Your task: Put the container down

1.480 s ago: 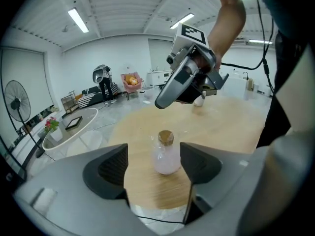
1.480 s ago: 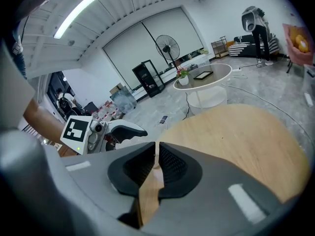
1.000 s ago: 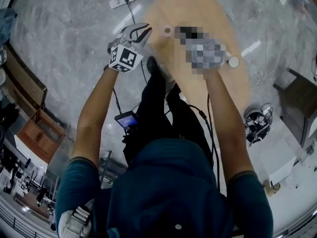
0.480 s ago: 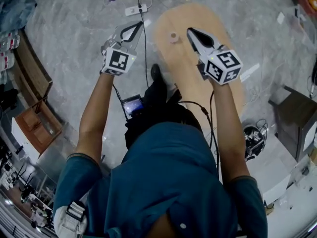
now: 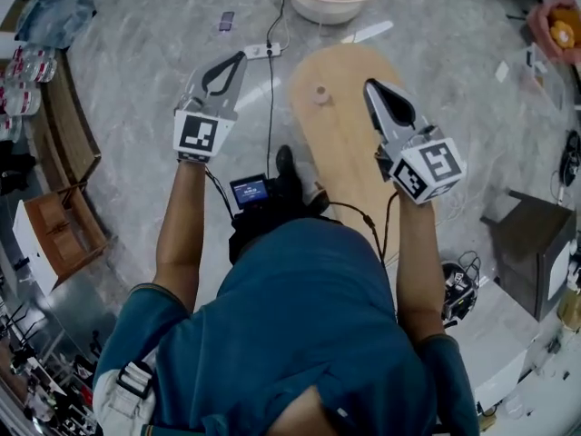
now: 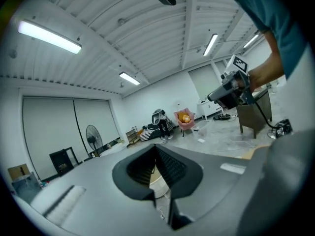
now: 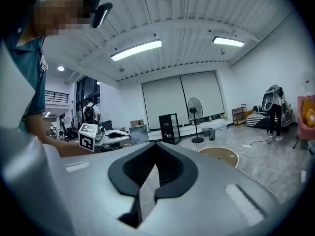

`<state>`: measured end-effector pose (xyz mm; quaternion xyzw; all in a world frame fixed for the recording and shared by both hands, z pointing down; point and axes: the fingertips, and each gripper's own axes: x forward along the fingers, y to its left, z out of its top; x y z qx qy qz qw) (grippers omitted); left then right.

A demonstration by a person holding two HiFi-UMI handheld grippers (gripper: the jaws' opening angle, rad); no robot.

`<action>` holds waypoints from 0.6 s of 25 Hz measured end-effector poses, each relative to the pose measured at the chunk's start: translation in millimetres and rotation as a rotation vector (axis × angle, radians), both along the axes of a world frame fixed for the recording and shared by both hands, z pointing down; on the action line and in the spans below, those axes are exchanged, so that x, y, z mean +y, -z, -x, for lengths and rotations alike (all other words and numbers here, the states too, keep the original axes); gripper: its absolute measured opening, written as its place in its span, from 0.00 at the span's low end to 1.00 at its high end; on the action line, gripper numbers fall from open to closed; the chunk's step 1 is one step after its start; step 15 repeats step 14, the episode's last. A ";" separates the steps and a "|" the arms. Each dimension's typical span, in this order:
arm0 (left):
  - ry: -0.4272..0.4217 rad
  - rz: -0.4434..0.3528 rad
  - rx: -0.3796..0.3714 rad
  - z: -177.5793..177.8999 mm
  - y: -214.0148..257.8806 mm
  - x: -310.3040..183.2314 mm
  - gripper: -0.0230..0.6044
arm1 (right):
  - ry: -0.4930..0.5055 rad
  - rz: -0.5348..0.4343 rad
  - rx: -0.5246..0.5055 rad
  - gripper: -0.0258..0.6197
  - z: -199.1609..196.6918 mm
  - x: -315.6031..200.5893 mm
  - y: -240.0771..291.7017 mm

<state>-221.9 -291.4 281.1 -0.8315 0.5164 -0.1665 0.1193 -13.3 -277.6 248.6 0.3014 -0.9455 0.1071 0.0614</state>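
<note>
The container (image 5: 320,92), a small pale round cup, stands upright on the wooden table (image 5: 349,157), near the far end and close to the left edge. No gripper touches it. The left gripper (image 5: 241,55) is held over the grey floor, outside the left edge of the table and well apart from the container. In the left gripper view its jaws are fully together at the tips and there is nothing between them. The right gripper (image 5: 369,84) is held above the far right part of the table, to the right of the container. Its jaws are also closed, tip against tip, with nothing in them. Beyond the far end of the table, a round pale tub (image 5: 300,5) stands on the floor.
</note>
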 end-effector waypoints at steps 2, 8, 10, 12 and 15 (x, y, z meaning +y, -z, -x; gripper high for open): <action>0.015 -0.009 0.058 4.4 20.3 16.3 0.04 | -0.004 -0.026 -0.007 0.05 -5.8 15.0 17.0; 0.037 -0.044 0.132 3.0 60.3 68.2 0.04 | -0.019 -0.087 -0.007 0.05 -24.8 62.3 42.5; 0.018 -0.071 0.135 -3.9 69.2 84.9 0.04 | -0.022 -0.092 -0.003 0.05 -31.1 76.7 43.6; -0.008 -0.092 0.141 -13.6 74.9 101.7 0.04 | -0.022 -0.092 -0.004 0.05 -38.5 89.8 44.4; -0.024 -0.103 0.144 -23.4 78.7 117.4 0.04 | -0.023 -0.090 -0.005 0.05 -46.7 102.5 45.0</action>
